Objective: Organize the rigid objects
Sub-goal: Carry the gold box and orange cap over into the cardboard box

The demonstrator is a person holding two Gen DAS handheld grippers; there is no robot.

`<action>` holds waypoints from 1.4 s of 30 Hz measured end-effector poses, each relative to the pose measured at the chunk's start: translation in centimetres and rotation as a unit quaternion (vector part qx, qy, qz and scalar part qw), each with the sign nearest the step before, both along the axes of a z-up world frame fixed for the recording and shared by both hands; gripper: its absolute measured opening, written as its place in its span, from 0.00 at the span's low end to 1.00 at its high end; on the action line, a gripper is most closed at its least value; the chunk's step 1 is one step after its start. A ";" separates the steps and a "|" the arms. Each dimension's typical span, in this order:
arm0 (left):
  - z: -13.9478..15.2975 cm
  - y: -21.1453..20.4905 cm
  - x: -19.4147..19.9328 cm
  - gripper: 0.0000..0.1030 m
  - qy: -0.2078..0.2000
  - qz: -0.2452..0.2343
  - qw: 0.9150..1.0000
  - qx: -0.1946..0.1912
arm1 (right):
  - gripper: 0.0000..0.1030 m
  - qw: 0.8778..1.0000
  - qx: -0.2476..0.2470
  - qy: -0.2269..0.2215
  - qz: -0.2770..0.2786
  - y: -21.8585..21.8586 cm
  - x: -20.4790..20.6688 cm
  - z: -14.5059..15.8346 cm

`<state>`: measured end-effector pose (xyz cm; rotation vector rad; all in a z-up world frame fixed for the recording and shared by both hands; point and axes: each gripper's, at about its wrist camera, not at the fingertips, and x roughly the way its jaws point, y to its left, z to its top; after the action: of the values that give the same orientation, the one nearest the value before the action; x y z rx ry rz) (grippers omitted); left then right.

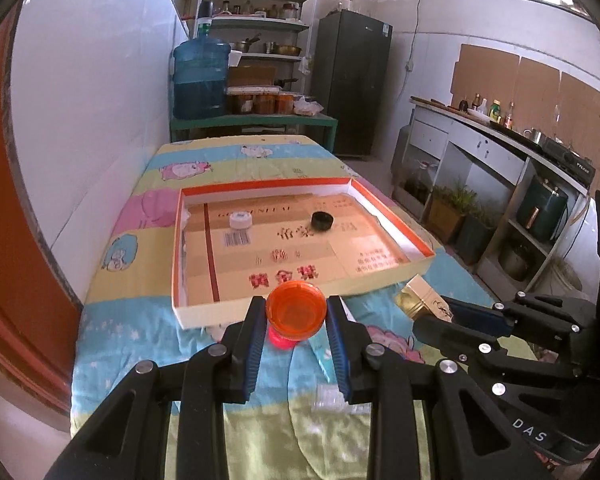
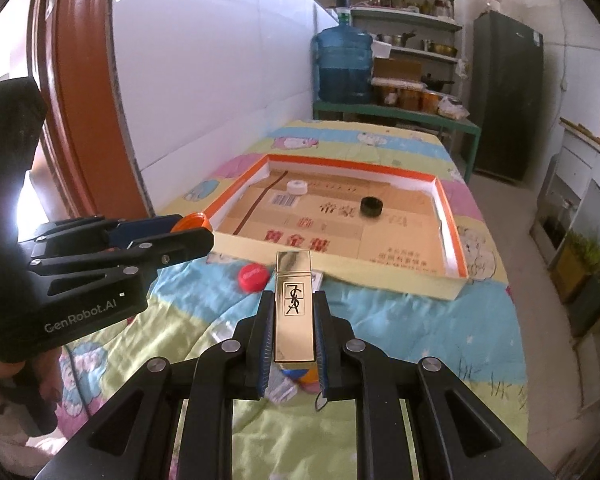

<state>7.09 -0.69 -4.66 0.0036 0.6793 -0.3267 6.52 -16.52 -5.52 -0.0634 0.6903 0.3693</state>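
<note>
The left claw squeezes an orange cap, the right claw squeezes a gold case, both at the box's near edge, ready to drop in.

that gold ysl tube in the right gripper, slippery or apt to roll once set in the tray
The gold tube looks mirror-glossy, so probably slippery between the right gripper pads. Its flat faces suggest it won't roll. Laid flat in the tray, it should stay put.

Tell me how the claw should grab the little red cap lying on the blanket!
Come straight down from above and pinch the red cap across its round rim. It lies flat on the blanket, so only its low sides give the fingers something to squeeze.
</note>
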 end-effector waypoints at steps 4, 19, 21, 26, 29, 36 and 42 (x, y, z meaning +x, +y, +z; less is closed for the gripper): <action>0.4 0.0 1.0 0.30 -0.002 -0.001 1.000 -0.001 | 0.17 1.000 -0.003 -0.001 -0.004 -0.2 1.0 -0.1; 1.1 -0.3 5.4 0.30 0.004 0.014 1.000 0.003 | 0.17 1.000 0.010 0.006 -0.014 -1.6 5.1 0.3; 1.0 -0.3 6.0 0.30 0.007 0.018 1.000 0.005 | 0.17 1.000 0.014 0.008 -0.015 -1.8 5.7 0.4; 0.6 -0.3 7.5 0.30 0.017 0.026 0.999 0.009 | 0.17 1.000 0.016 0.014 -0.019 -2.2 7.1 0.2; 0.3 -0.4 8.3 0.30 0.022 0.033 0.999 0.008 | 0.17 1.000 0.010 0.013 -0.020 -2.2 8.0 0.2; -0.4 -0.1 10.2 0.30 0.038 0.046 0.998 0.004 | 0.17 1.000 0.006 0.019 -0.023 -2.4 10.0 -0.1; -1.1 0.3 11.2 0.30 0.045 0.059 0.997 0.003 | 0.17 0.999 0.011 0.032 -0.028 -2.6 11.4 -0.9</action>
<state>18.30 -0.40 -5.76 -0.0457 0.7657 -0.2126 17.94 -19.15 -6.39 -0.0127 0.7491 0.3265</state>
